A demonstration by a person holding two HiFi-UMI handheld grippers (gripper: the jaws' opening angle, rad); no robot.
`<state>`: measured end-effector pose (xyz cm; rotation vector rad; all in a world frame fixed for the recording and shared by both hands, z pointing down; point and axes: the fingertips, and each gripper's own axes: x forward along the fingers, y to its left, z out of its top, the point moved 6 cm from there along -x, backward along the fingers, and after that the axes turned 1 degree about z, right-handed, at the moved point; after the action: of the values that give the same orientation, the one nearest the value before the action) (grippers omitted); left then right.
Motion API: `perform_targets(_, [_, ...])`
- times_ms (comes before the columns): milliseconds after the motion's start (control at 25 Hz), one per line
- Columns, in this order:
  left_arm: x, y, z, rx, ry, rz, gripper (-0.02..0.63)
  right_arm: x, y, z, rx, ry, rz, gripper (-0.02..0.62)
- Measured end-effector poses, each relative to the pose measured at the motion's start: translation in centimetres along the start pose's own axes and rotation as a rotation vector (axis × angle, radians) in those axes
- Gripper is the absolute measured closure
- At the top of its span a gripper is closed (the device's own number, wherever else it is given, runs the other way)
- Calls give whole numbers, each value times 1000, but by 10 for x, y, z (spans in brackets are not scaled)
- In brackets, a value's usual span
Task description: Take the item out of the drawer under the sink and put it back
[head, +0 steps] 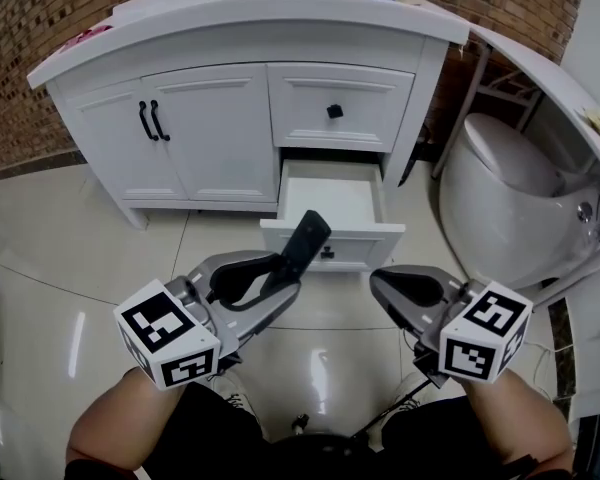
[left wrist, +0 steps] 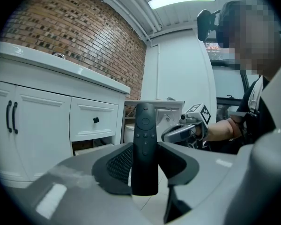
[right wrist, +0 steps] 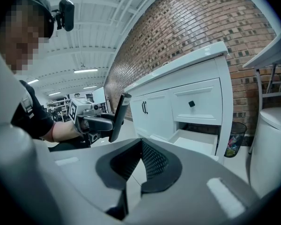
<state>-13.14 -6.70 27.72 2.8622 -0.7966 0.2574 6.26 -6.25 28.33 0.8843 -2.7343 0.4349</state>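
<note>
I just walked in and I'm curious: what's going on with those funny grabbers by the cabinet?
A person holds a gripper in each hand in front of the white cabinet. The left gripper is clamped on a black remote, which sticks up out of its jaws just in front of the open drawer. The drawer looks empty, so the remote is out and not yet put back. The right gripper is shut and holds nothing.
</note>
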Motion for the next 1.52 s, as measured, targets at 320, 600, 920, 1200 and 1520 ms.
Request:
perform_targets(320, [0,2,-1,6,4,10,436,-1,0,0,-1,3,-2,592])
perform_targets(600, [1,2,-1,9,11,13,436,0,2,1,-2,6,5,592])
perform_targets(920, [8,9,-2,115,48,68,436,-1,0,1,-6,1,-2,592])
perform_targets(1200, [12,40,22,212,77,159,436,4,6,3,-12,-4,14,594])
perform_targets(1520, [62,68,36,428,228,170,436,5,10,3,-14,-4,38,592])
